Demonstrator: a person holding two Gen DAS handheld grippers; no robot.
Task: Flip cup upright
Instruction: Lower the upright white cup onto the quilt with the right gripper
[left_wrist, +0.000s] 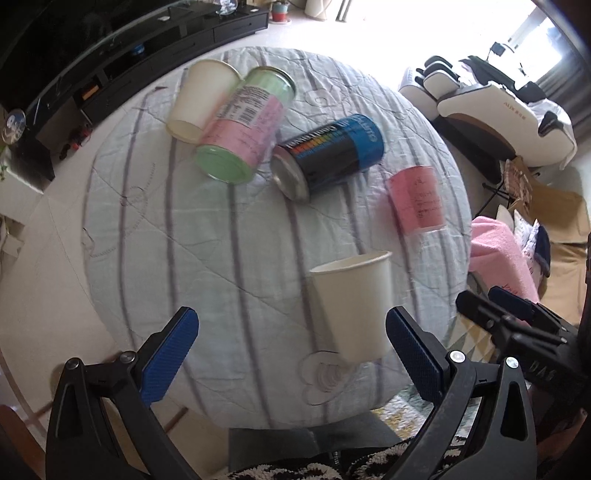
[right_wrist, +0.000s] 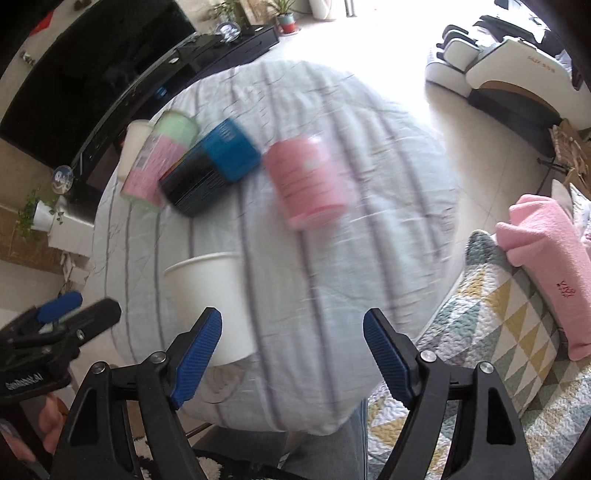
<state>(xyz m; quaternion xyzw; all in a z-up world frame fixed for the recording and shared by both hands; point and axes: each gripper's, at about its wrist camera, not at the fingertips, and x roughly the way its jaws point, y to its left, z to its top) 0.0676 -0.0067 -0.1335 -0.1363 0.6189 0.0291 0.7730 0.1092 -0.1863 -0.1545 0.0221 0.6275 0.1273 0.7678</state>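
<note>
Left wrist view: left gripper (left_wrist: 291, 345) fingers spread wide, holding nothing. White cup (left_wrist: 352, 304) stands upright, mouth up, on the striped surface (left_wrist: 236, 229), just ahead of the right-hand finger (left_wrist: 413, 360). Farther back lie a second white cup (left_wrist: 201, 99), a green-pink can (left_wrist: 243, 127), a black-blue can (left_wrist: 328, 155) and a pink cup (left_wrist: 417, 199). Right gripper's tips (left_wrist: 495, 306) show at the right edge. Right wrist view, blurred: right gripper (right_wrist: 291, 354) fingers spread, empty; the cup (right_wrist: 214, 295) upright beyond the left-hand finger (right_wrist: 195, 354); left gripper (right_wrist: 59, 317) at lower left.
</note>
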